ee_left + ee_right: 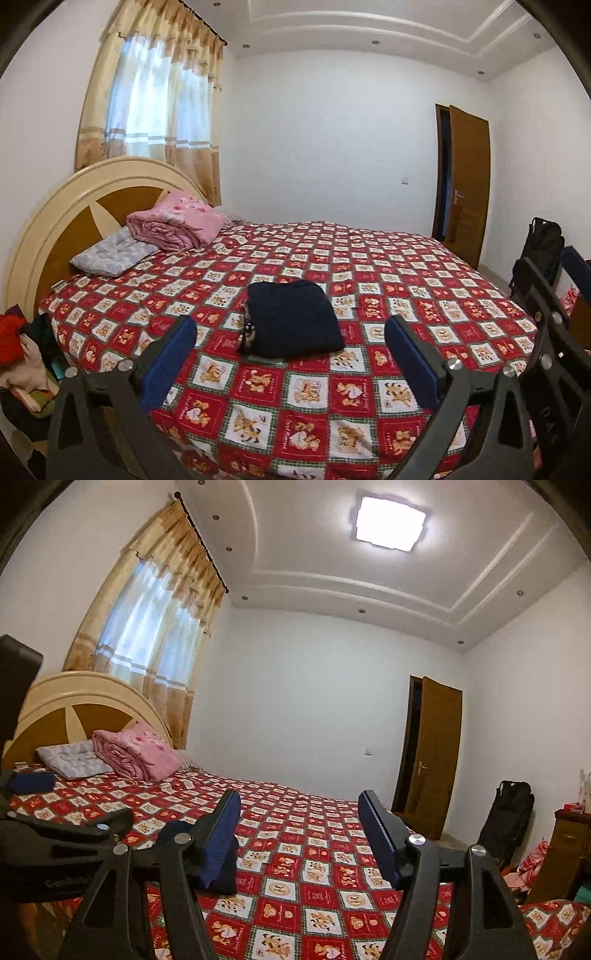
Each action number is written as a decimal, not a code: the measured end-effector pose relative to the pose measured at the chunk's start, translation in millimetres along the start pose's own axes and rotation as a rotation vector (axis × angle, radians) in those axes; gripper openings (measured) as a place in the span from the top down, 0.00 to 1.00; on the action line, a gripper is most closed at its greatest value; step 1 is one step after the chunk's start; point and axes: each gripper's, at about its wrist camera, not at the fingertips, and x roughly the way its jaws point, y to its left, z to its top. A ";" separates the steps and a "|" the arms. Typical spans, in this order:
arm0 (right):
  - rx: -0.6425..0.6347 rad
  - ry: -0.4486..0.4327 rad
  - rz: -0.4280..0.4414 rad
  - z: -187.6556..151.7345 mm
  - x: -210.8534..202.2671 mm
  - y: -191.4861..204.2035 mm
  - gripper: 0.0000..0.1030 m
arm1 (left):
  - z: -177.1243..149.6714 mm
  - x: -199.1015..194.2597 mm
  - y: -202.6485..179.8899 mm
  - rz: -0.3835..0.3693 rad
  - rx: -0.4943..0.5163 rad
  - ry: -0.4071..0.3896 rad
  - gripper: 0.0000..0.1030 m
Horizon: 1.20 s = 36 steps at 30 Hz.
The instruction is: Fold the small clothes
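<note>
At the far left a heap of clothes (18, 354) waits off the edge of the bed (369, 266), likely the pile not yet folded. Toward the headboard (55, 206), a grey pillow (110, 254) and a rolled pink quilt (173, 221) sit pushed back, which leaves the patterned spread free as a work surface. The left gripper (290, 332) hangs above the bed with its jaws spread and nothing between them. Just beyond lies the dark garment (291, 319), a flat, squared rectangle resting on the bedspread, so this piece looks finished and has been let go. The right gripper (299, 830) is raised level, jaws also apart and empty, presumably free for the next piece.
</note>
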 end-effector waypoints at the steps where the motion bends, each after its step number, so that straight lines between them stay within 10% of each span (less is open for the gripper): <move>1: 0.004 0.002 0.003 1.1 -0.5 0.2 0.34 | -0.1 -1.1 -1.5 0.005 0.006 -0.005 0.00; 36: 0.155 0.166 0.105 -17.0 17.9 -13.2 0.33 | -2.1 -1.9 -4.1 0.105 0.026 0.010 0.00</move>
